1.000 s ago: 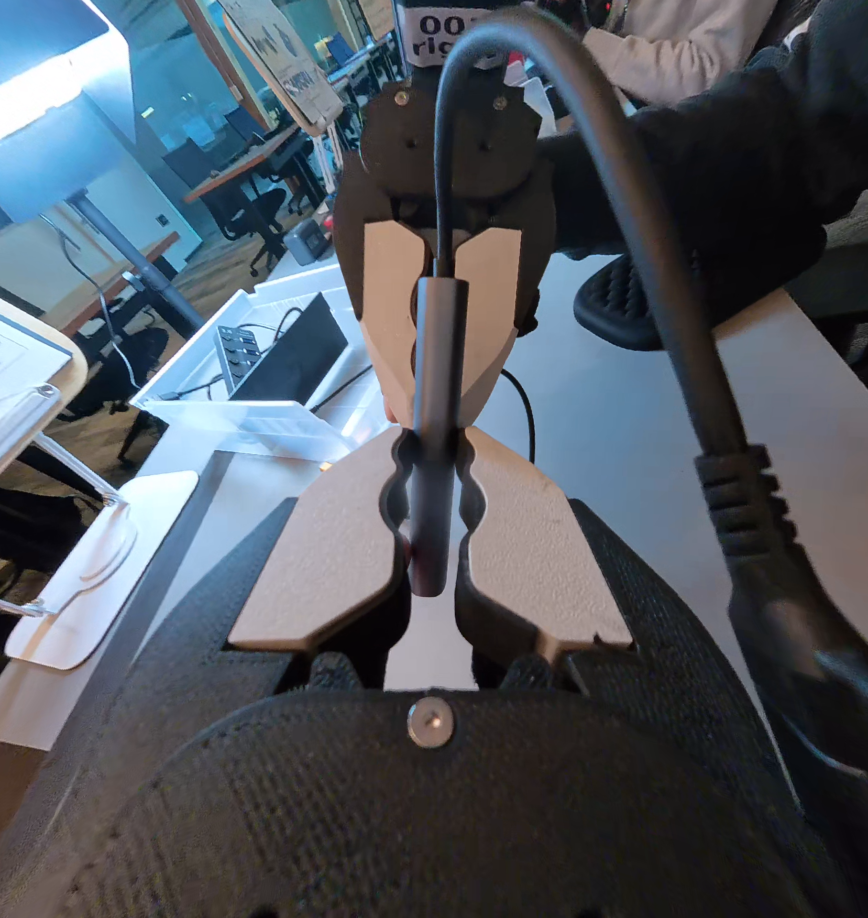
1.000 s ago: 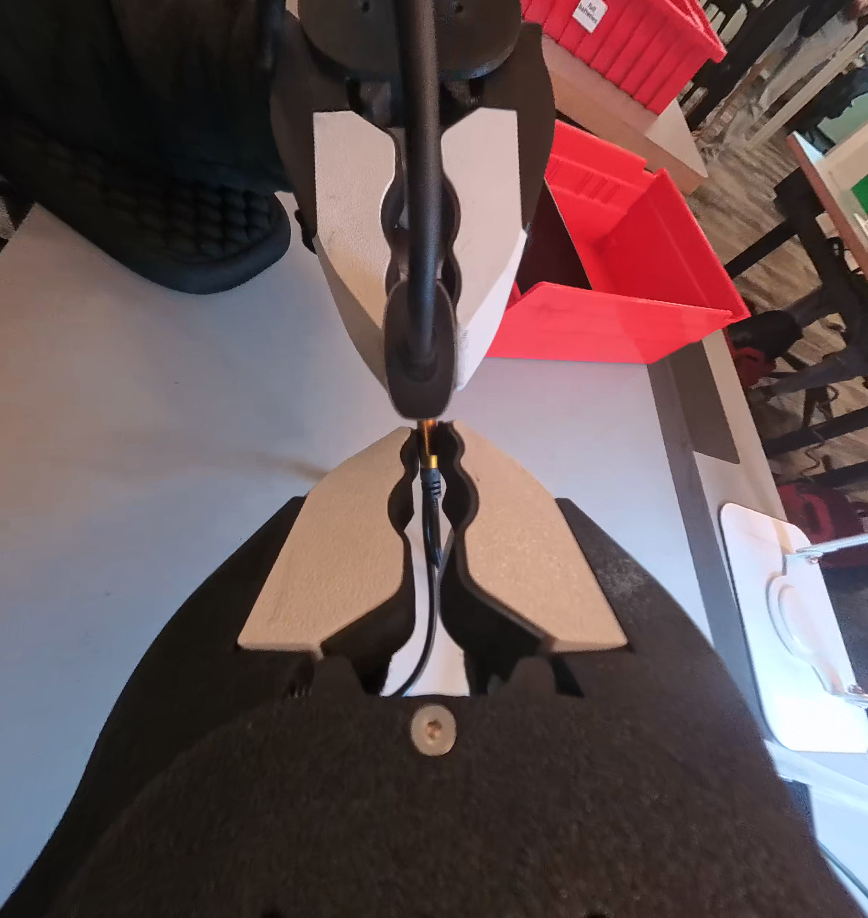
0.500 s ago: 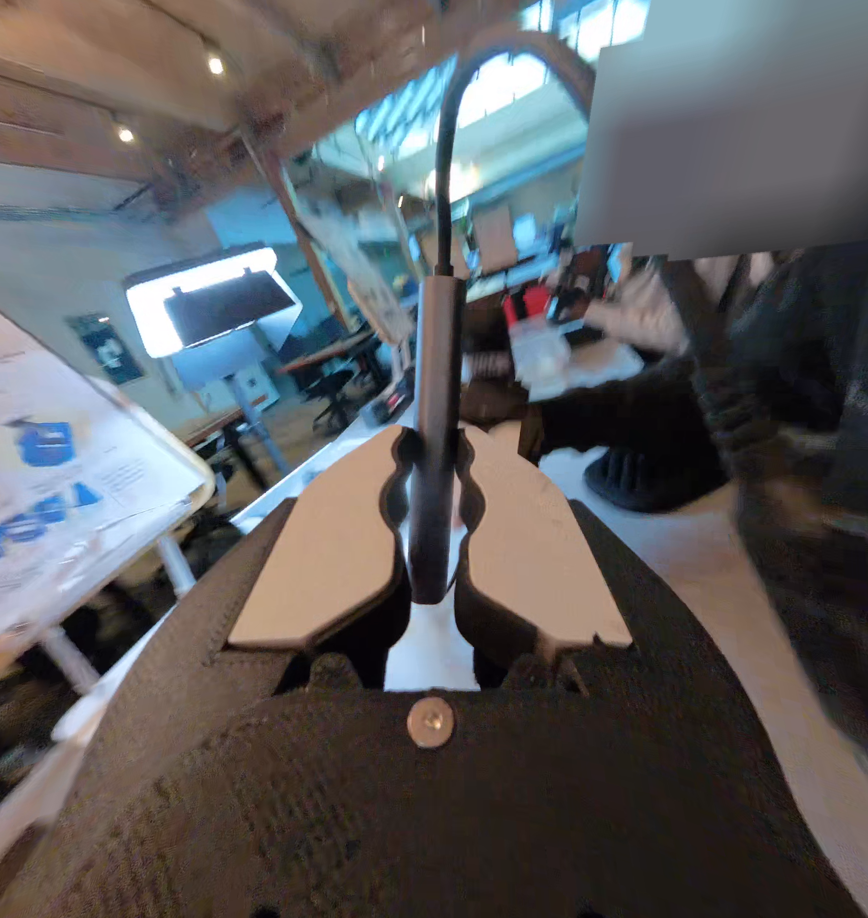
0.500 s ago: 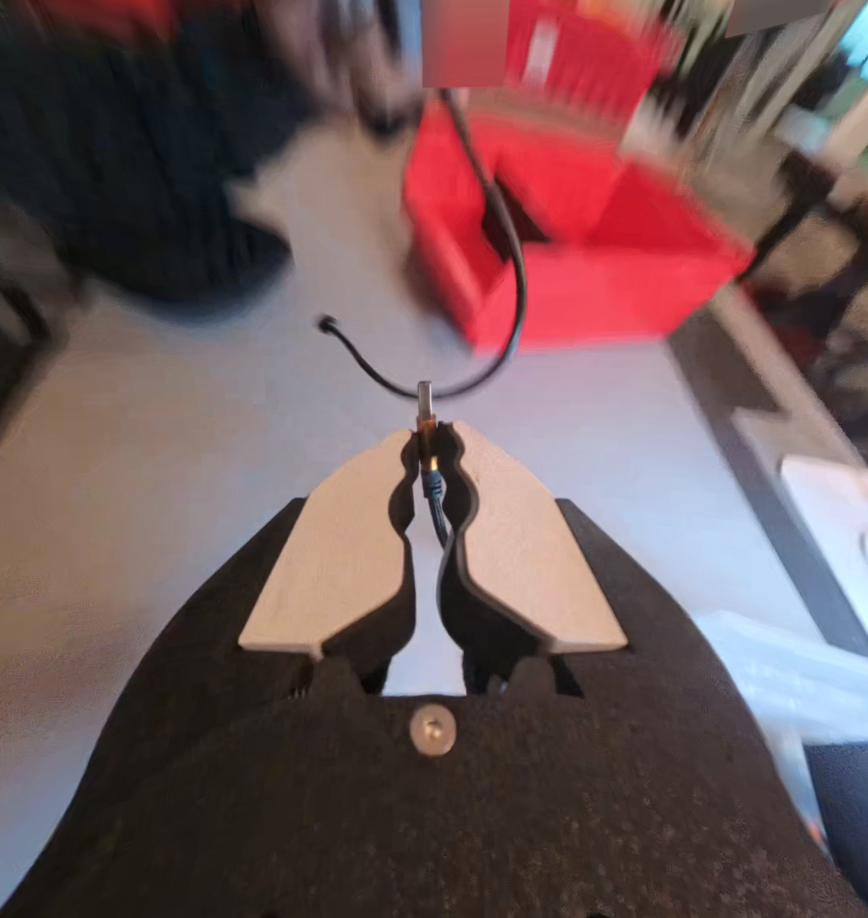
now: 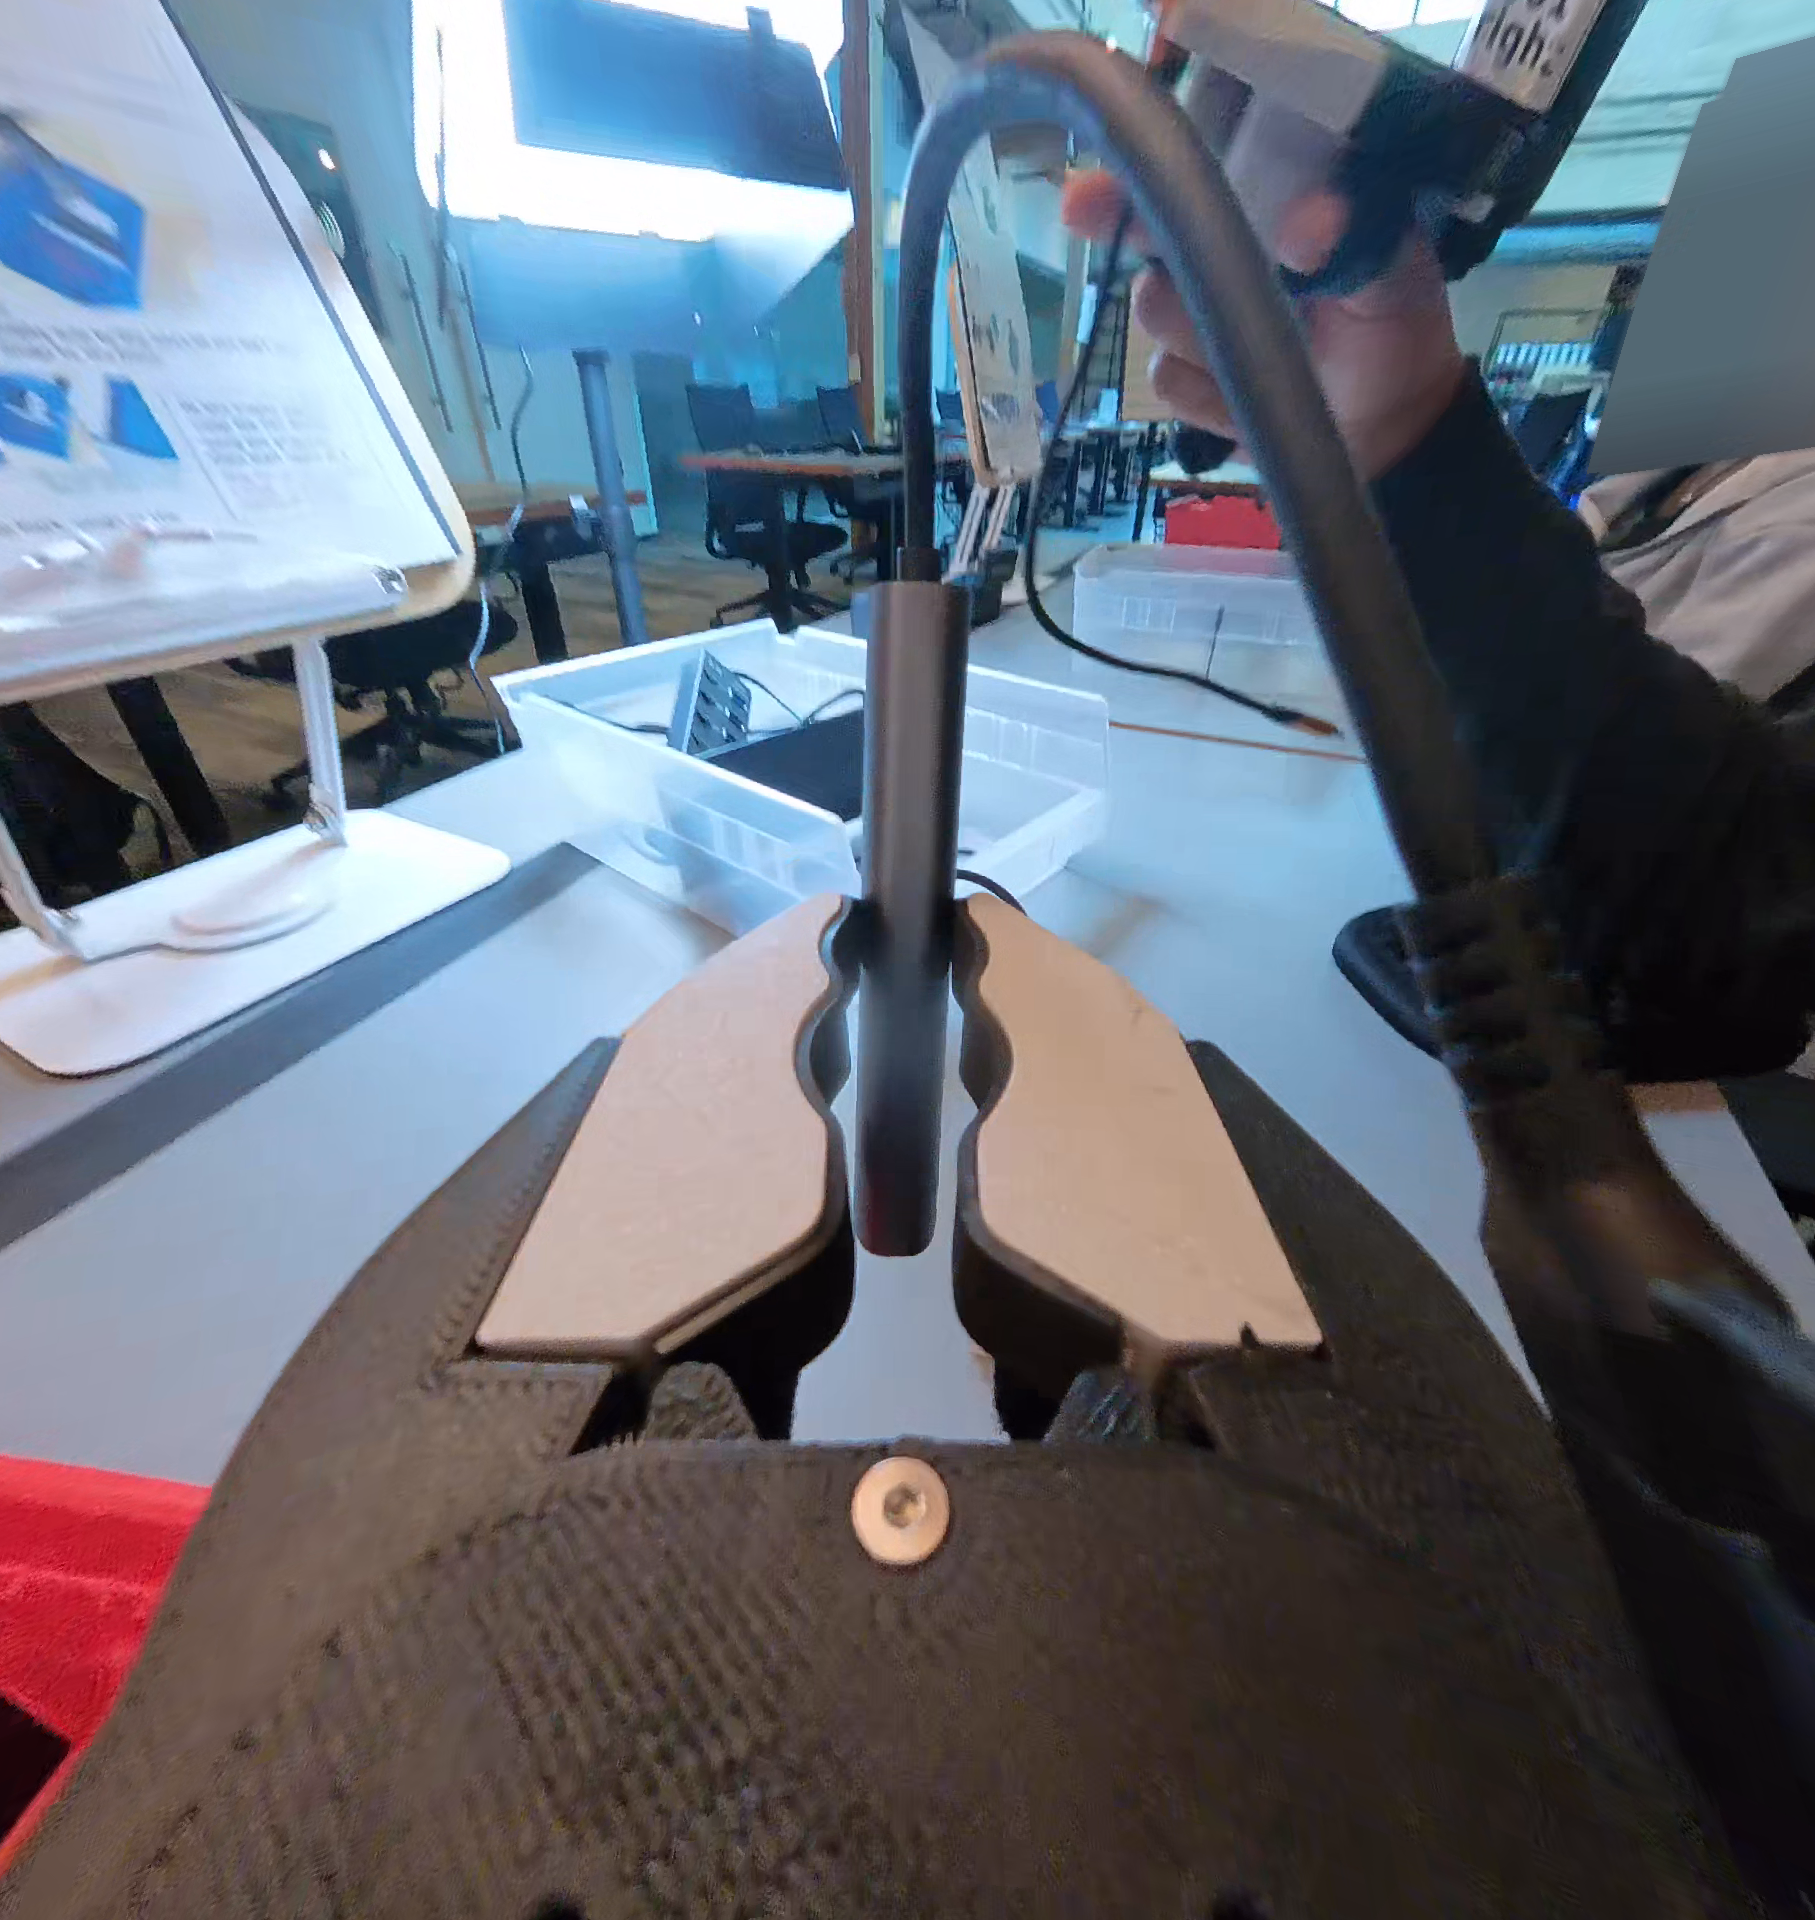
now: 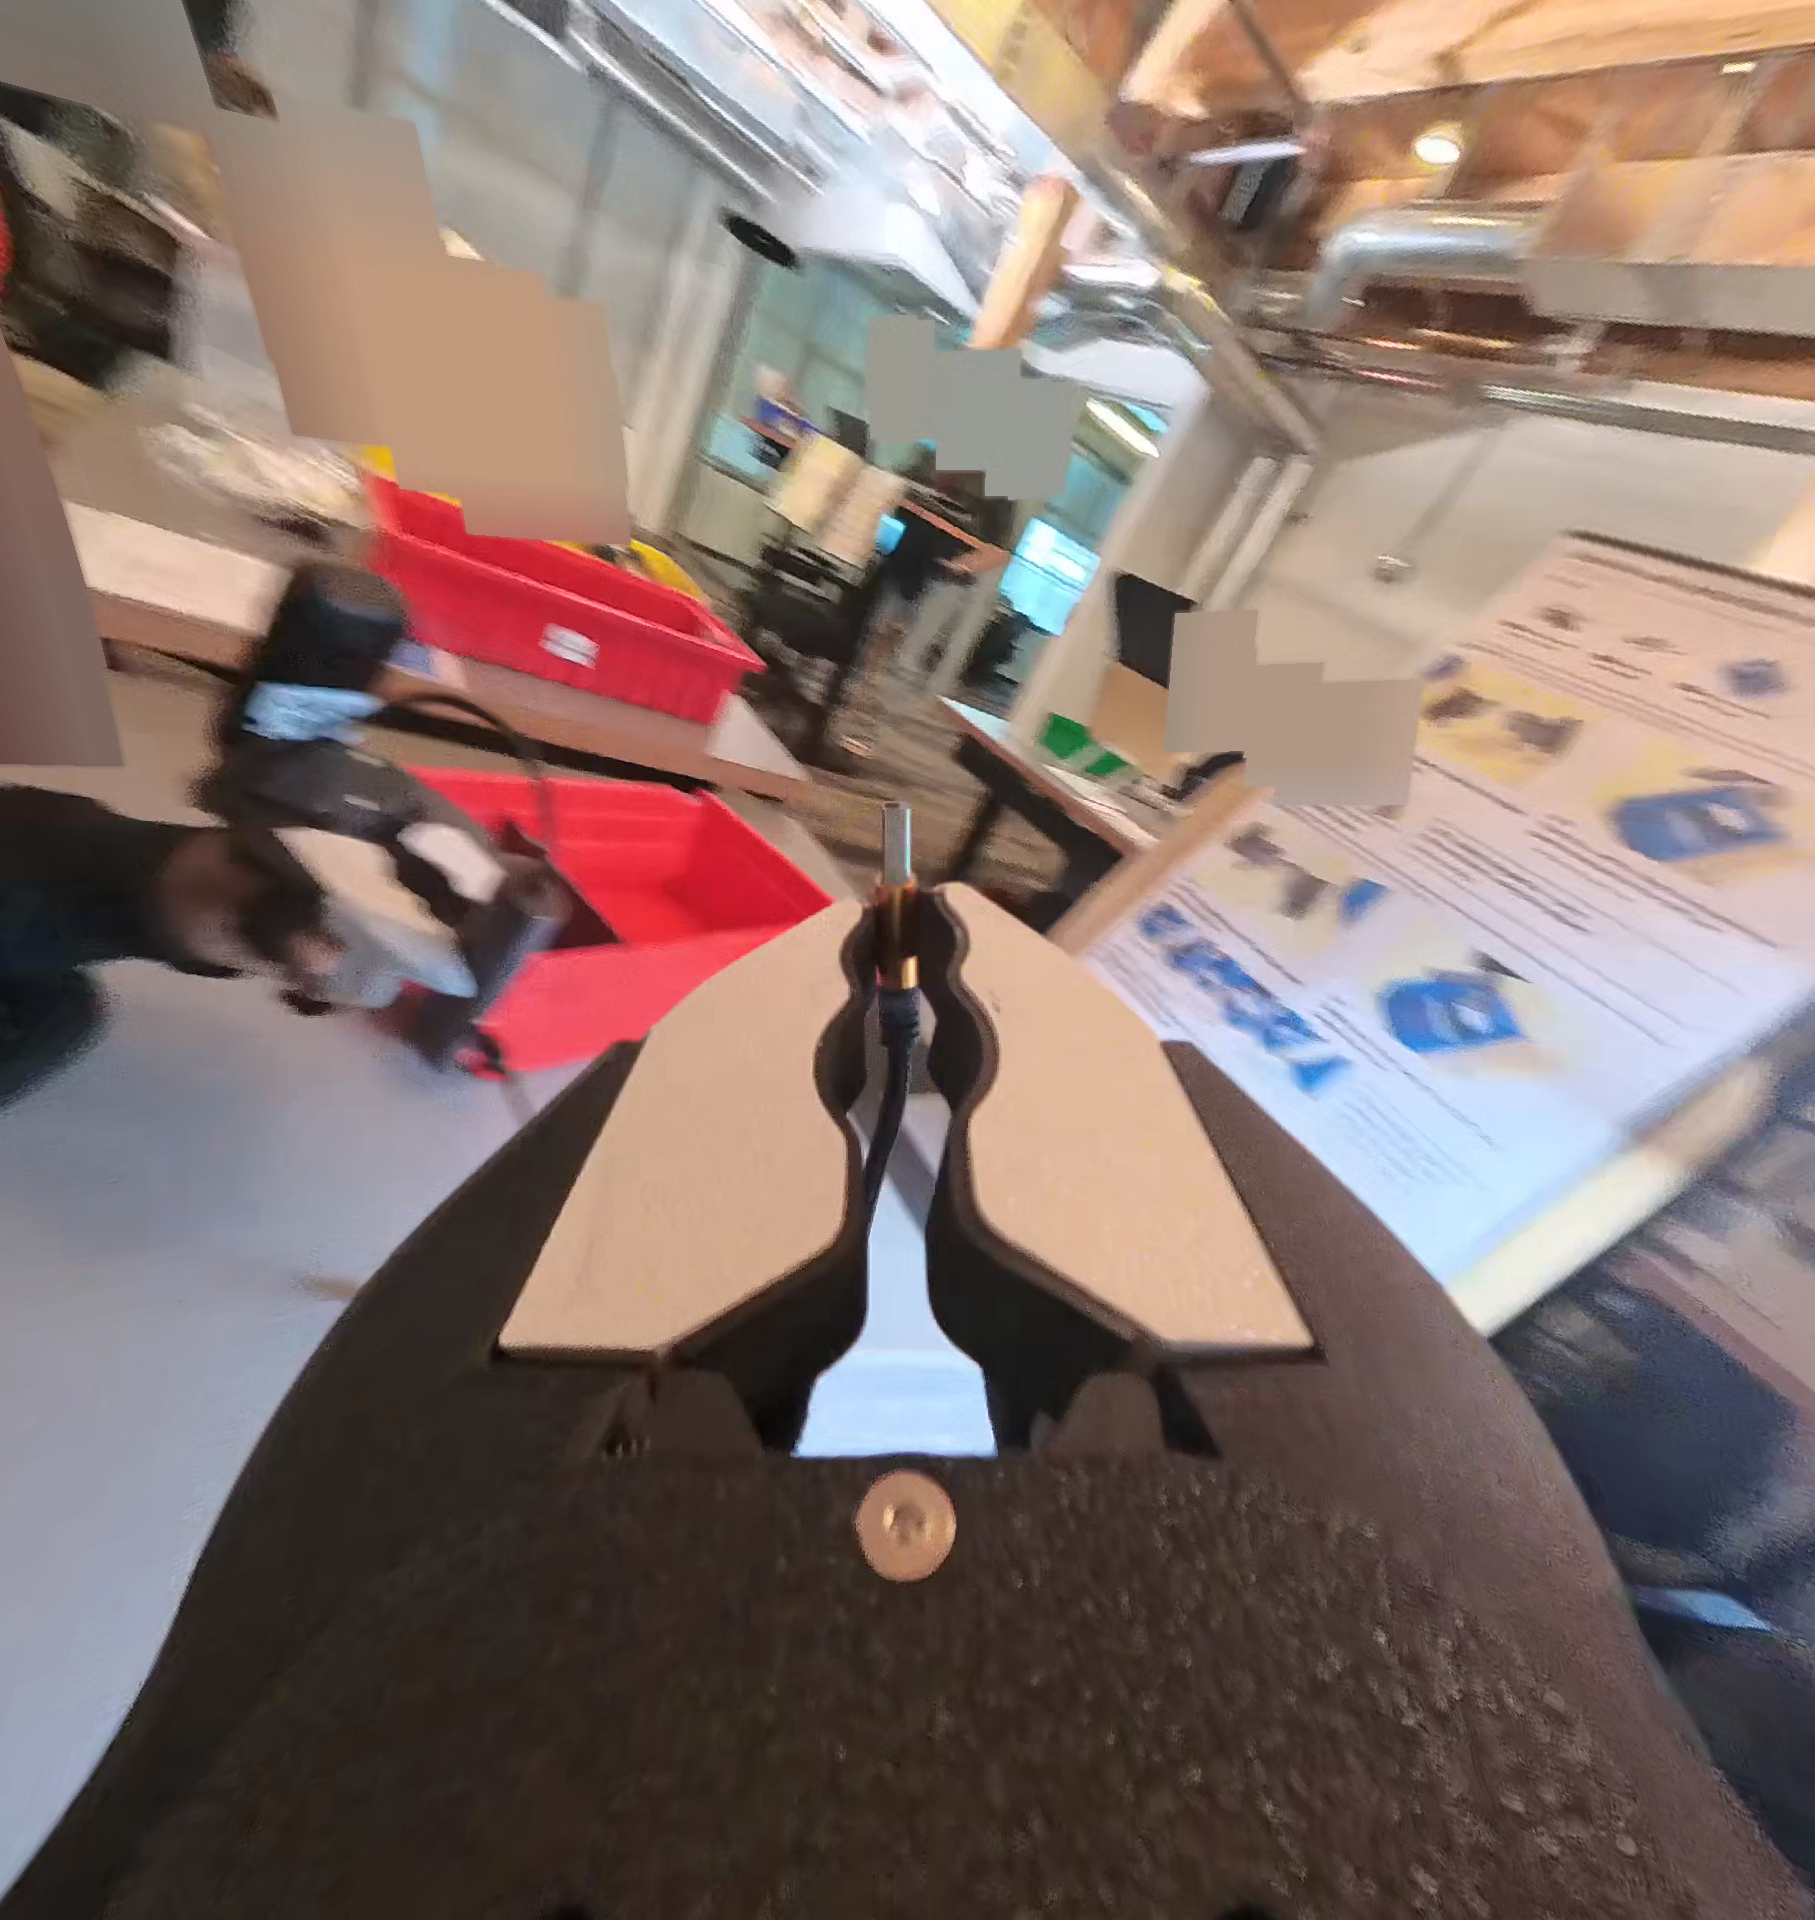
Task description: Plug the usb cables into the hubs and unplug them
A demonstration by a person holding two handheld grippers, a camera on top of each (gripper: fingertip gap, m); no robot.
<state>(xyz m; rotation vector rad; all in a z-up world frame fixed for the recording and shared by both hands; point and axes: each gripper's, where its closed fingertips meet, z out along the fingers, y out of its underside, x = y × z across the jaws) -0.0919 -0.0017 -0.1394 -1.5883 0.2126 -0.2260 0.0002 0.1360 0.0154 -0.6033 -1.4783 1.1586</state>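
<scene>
Two grippers, each with two matte beige fingers wavy along the inner edge. My left gripper (image 5: 903, 1039) is clamped on one slim, smooth grey hub (image 5: 908, 894), held upright above the white table (image 5: 259, 1174), its thick rubbery cord (image 5: 1287, 416) arching overhead. My right gripper (image 6: 903, 997) pinches one thin usb cable (image 6: 887, 1101) at its gold collar, metal plug tip poking free. One clear plastic tray (image 5: 1028, 790) sits behind.

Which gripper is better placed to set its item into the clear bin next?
Probably left: the left gripper, shut on the hub, faces the clear bin across the table. The right gripper holds the USB plug raised, aimed away.
</scene>
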